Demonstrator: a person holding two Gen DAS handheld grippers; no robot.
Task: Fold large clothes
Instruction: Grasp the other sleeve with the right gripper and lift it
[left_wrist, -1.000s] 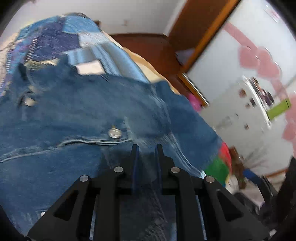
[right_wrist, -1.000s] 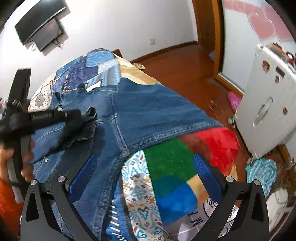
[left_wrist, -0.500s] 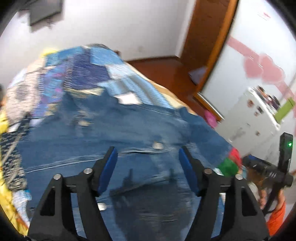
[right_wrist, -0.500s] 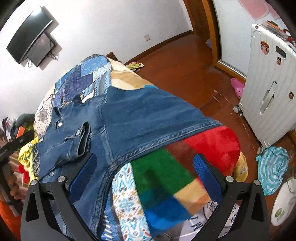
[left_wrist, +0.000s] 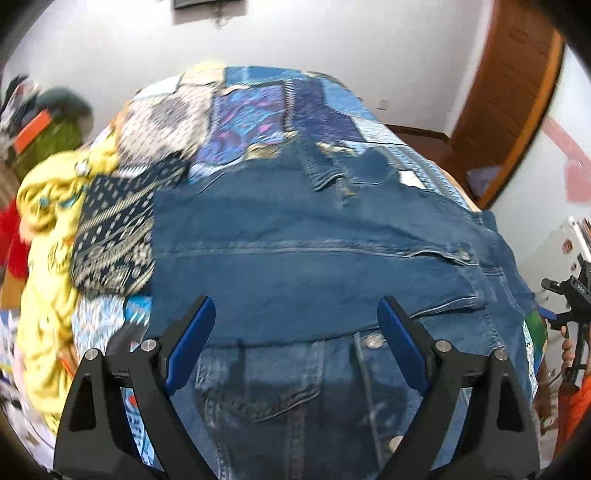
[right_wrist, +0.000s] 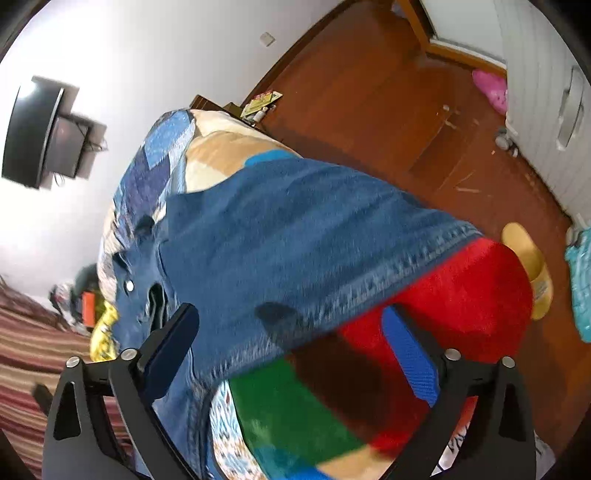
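Patchwork bed (left_wrist: 255, 107) | denim jacket (left_wrist: 314, 251) spread flat | my left hand-held gripper (left_wrist: 295, 325) opening, empty | right hand-held gripper (right_wrist: 291, 339) wide, closing over hem at 12 o'clock

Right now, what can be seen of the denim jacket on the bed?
The denim jacket is mid-blue, heavy-looking cotton with lighter stitched seams, metal snap buttons and a flapped chest pocket. It lies spread fairly flat on a patchwork bedspread, a panel or sleeve folded across its middle, and its stitched hem reaches the red and green patches near the bed's edge. Both tongs stand above it with nothing gripped; the left tongs are opening, the right tongs closing slightly.
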